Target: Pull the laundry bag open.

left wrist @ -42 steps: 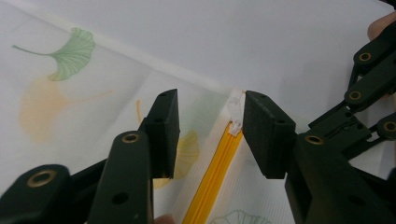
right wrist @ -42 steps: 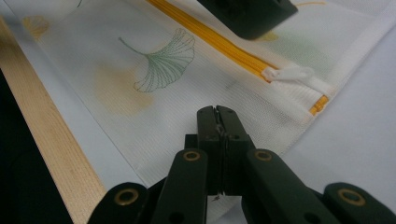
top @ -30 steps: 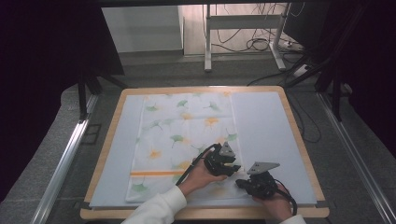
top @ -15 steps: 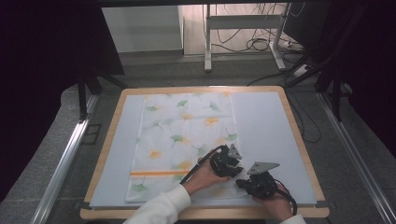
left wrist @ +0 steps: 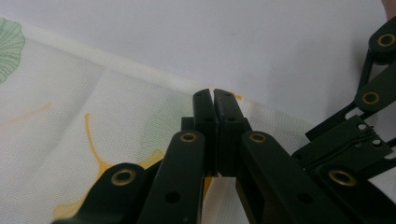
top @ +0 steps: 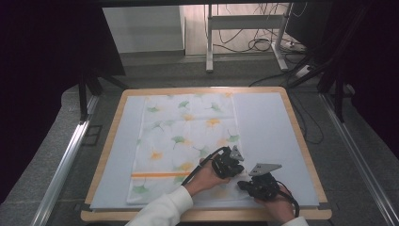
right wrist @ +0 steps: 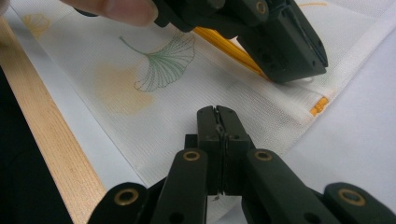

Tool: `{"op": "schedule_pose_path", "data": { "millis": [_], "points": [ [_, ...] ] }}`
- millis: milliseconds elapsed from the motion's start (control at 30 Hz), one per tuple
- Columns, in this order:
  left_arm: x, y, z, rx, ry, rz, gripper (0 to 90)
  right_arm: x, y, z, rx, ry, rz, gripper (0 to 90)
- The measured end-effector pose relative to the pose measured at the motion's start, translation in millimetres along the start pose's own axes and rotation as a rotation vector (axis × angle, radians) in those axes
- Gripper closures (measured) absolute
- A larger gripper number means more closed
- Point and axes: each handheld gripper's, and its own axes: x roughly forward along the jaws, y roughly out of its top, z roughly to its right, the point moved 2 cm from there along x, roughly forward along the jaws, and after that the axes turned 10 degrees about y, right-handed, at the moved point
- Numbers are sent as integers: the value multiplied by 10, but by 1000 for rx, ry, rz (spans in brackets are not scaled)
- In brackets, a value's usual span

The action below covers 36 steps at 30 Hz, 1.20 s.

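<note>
At the lower right of the high view, both grippers are resting on the cloth [top: 186, 141]. The left gripper [top: 234, 162] has just been closing its jaws at the cloth's edge; whether it is pinching the cloth I cannot tell. The right gripper [top: 245, 184] is holding its jaws closed, and a grip on the cloth is not clear.

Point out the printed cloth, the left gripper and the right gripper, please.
printed cloth [top: 188, 129], high view, middle of its leaf-patterned face.
left gripper [left wrist: 214, 95], left gripper view, between its closed jaw tips.
right gripper [right wrist: 216, 111], right gripper view, between its closed jaw tips.

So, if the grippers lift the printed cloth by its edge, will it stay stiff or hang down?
The printed cloth probably hangs down: it is thin, lies flat and shows fold creases. It looks light. The left gripper, fingers closed at its hem, could likely drag it easily.
</note>
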Motion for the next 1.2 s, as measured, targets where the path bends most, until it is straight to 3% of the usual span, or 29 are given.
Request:
{"op": "schedule_pose_path", "data": {
  "millis": [200,400,633,767,933,967,1000,1200],
  "points": [
    [40,38,45,1,43,-23,887,0,0,2,1,1,0,885],
    [56,74,42,-4,46,-47,885,-1,0,-1,1,1,-3,884],
    [50,63,60,3,58,-39,900,0,5,-2,4,-2,-3,884],
    [47,56,56,-12,52,-33,900,-2,32,12,17,-29,-6,886],
    [39,38,57,8,60,-23,900,-25,53,109,62,-82,0,892],
    [32,32,55,8,62,-25,900,-41,42,158,105,-70,16,893],
    [28,25,51,9,63,-22,900,-41,40,163,117,-68,19,894],
    [9,-3,63,21,84,-13,900,-40,38,186,150,-58,26,896]
  ]
}}
